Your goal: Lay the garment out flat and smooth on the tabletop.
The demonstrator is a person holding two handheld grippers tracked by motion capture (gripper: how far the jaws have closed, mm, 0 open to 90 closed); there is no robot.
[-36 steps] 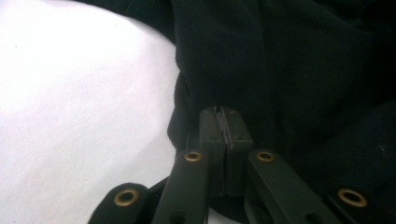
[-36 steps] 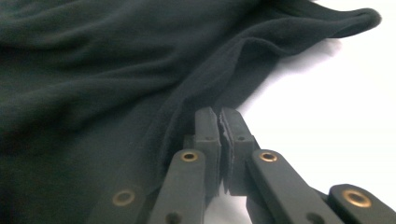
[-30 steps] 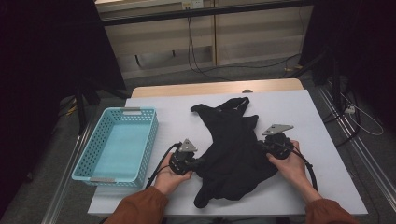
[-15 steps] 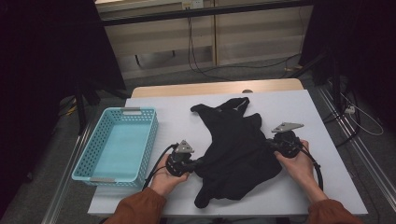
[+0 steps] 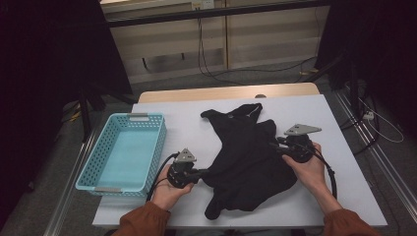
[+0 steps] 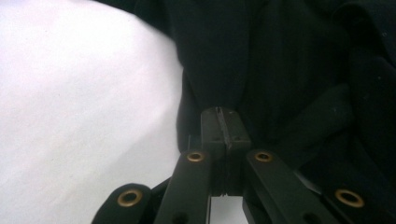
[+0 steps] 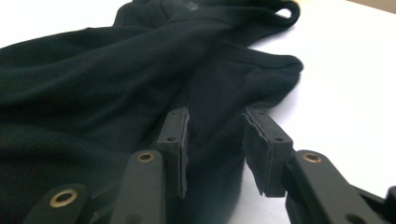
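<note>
A black garment (image 5: 248, 152) lies crumpled on the white table (image 5: 196, 113). At its left edge my left gripper (image 5: 204, 173) lies low on the table, shut on a fold of the black fabric (image 6: 280, 60); the jaws (image 6: 225, 123) meet tightly with cloth drawn taut beyond them. My right gripper (image 5: 275, 146) rests at the garment's right edge. Its jaws (image 7: 215, 135) have just been opening and now stand apart. The dark fabric (image 7: 93, 84) lies in the gap between them, and the pads do not press on it.
A light blue plastic basket (image 5: 156, 157) with nothing in it stands at the table's left side, close to my left hand. Bare white tabletop (image 5: 339, 128) extends to the right of the garment and behind it. Cables run across the floor beyond the table.
The right gripper's jaws have opened and released the fabric, and that hand has shifted slightly to the right. The left gripper has stayed put, still shut on the cloth.
</note>
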